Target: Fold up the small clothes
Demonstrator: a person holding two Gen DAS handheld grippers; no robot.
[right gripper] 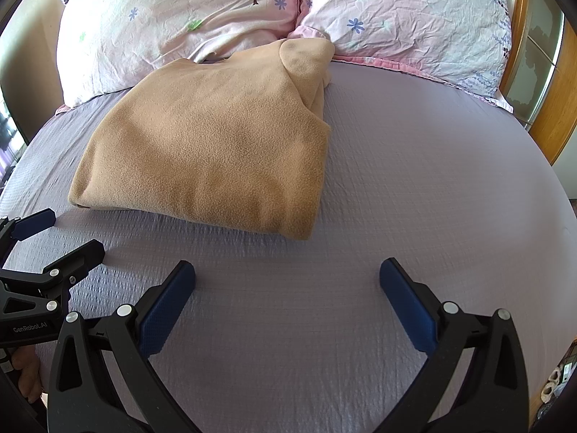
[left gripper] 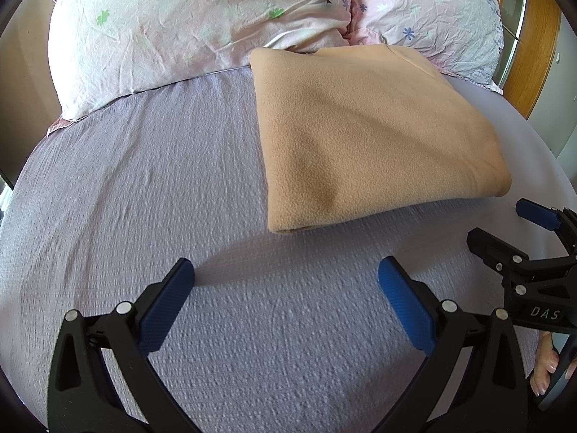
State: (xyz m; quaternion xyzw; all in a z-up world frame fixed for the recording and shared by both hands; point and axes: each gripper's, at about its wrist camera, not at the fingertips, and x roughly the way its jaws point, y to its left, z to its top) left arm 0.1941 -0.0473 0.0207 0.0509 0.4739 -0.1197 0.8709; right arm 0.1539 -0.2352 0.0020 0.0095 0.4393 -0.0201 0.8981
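Left gripper (left gripper: 286, 278) spread wide, blue pads (left gripper: 164, 310) apart, nothing between them, hovering over a lilac bedsheet (left gripper: 144, 180). Ahead and to the right, a tan fleece garment (left gripper: 364, 133), folded into a thick rectangle, lying flat on the sheet, far edge touching two pink flowered pillows (left gripper: 162, 25) at the head of the bed. Near edge of the fleece just beyond the fingertips, not touching them. At the right edge, the right gripper (left gripper: 505, 223), fingers apart, close to the near right corner of the fleece. Wooden headboard (left gripper: 530, 54) at far right.

From the right wrist view: right gripper (right gripper: 287, 278) also spread wide and holding nothing, over bare sheet (right gripper: 414, 180). Folded fleece (right gripper: 216, 151) ahead and to the left, a bunched part at its far right corner resting against the pillows (right gripper: 396, 11). Left gripper (right gripper: 65, 231) at the left edge, fingers parted, tips just beside the near left corner of the fleece; contact not clear.
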